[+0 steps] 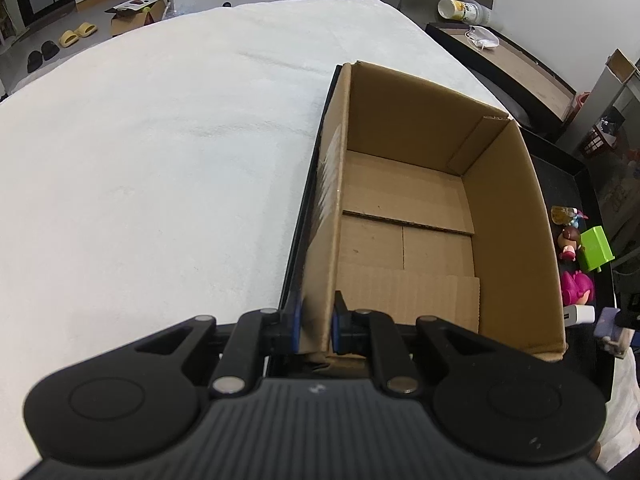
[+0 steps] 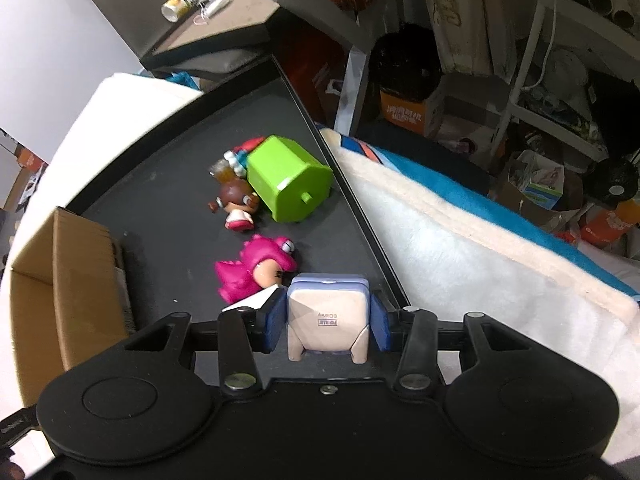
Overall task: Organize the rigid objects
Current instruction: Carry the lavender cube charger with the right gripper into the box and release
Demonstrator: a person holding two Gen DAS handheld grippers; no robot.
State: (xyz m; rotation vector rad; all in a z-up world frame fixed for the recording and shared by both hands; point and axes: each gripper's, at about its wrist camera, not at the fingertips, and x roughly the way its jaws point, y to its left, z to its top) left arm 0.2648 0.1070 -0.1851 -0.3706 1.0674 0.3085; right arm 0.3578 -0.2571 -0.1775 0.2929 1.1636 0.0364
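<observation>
1. White cloth (image 1: 140, 140) covers the table on the left of the left wrist view.
2. Left gripper (image 1: 316, 330) is clamped narrow on the near left wall of the cardboard box (image 1: 508, 208); blue pads press that wall from both sides.
3. Box stands open-topped on a black tray (image 2: 168, 208), with only loose cardboard flaps on its floor.
4. On the tray right of the box, 4 items lie close together: a pink dinosaur figure (image 2: 250, 272), a brown-haired doll figure (image 2: 238, 206), a smaller figure partly hidden behind it, and a green block (image 2: 290, 180) on its side.
5. Right gripper (image 2: 327, 320) holds a pale boxy toy figure (image 2: 327, 320) between its blue pads, at the tray's right edge, just beside the dinosaur.
6. White-and-blue blanket (image 2: 460, 248) lies right of the tray.
</observation>
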